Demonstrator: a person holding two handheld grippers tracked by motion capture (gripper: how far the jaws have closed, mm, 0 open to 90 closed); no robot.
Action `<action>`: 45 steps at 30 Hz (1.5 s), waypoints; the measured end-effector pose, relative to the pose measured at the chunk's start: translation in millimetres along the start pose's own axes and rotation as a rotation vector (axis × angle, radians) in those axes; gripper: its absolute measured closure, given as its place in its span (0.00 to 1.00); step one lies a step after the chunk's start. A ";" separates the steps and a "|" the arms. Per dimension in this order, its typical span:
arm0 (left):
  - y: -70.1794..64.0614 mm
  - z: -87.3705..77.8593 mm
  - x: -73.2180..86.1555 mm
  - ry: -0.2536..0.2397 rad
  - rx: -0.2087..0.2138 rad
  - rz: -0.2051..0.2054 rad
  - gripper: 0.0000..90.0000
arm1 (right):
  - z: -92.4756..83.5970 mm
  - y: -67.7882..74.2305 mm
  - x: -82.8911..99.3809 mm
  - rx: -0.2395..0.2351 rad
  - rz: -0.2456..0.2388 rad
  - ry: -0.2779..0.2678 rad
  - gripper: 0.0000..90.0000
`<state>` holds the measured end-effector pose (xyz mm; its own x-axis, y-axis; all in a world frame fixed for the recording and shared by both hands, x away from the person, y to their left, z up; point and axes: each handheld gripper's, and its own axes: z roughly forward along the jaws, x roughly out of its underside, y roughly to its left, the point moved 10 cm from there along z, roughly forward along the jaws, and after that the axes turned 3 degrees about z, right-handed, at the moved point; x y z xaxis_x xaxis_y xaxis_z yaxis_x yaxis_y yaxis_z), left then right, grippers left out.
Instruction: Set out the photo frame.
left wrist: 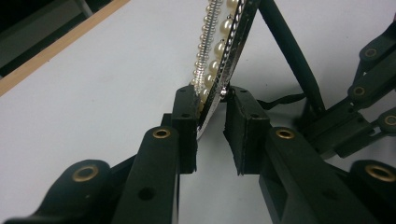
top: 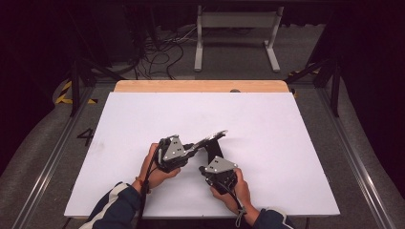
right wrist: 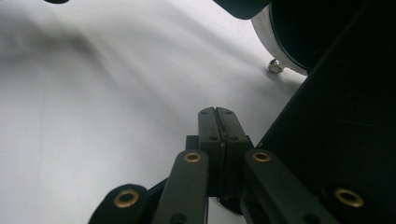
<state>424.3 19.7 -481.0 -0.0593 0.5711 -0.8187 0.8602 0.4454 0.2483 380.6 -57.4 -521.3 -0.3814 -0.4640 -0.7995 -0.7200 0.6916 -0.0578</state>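
A round pearl-and-silver rimmed frame (top: 213, 136) stands tilted near the middle of the white board, on a black prop leg (top: 213, 150). My left gripper (top: 193, 147) comes at it from the left. In the left gripper view its jaws (left wrist: 210, 100) are shut on the lower edge of the pearl rim (left wrist: 219, 42), and the prop leg (left wrist: 289, 51) slants off behind. My right gripper (top: 208, 168) sits just right of and below the frame. Its jaws (right wrist: 217, 114) are pressed together beside the frame's black back (right wrist: 327, 116), under the silver rim (right wrist: 264, 32).
The white board (top: 191, 109) covers the table, with a wooden strip (top: 200, 86) along the far edge. A white metal stand (top: 236, 28) and cables (top: 157, 52) are on the floor beyond. The other gripper's linkage (left wrist: 369, 93) is close at the right in the left gripper view.
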 end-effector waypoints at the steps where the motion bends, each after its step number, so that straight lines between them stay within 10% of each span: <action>1: 0.0 0.0 0.0 0.000 0.000 0.000 0.83 | -0.2 -0.6 1.0 0.001 0.000 0.005 1.00; 9: -6.1 -5.9 -4.8 -0.018 0.017 0.014 0.93 | -3.7 -15.8 5.3 0.003 0.026 0.021 0.99; 26: -5.0 28.0 0.8 0.036 -0.010 -0.020 0.60 | -7.7 -19.4 9.3 -0.017 0.026 0.027 0.98; 31: -2.8 31.5 -1.2 0.002 0.000 -0.053 0.70 | -10.4 -23.9 12.3 -0.003 0.033 0.039 0.99; 45: -12.0 30.7 -5.2 0.008 0.010 0.043 0.84 | -14.0 -34.9 19.3 0.006 0.065 0.057 1.00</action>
<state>429.9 -9.8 -495.6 -0.0262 0.5951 -0.8032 0.8671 0.4134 0.2779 390.2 -98.2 -526.3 -0.4596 -0.4489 -0.7664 -0.6891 0.7246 -0.0112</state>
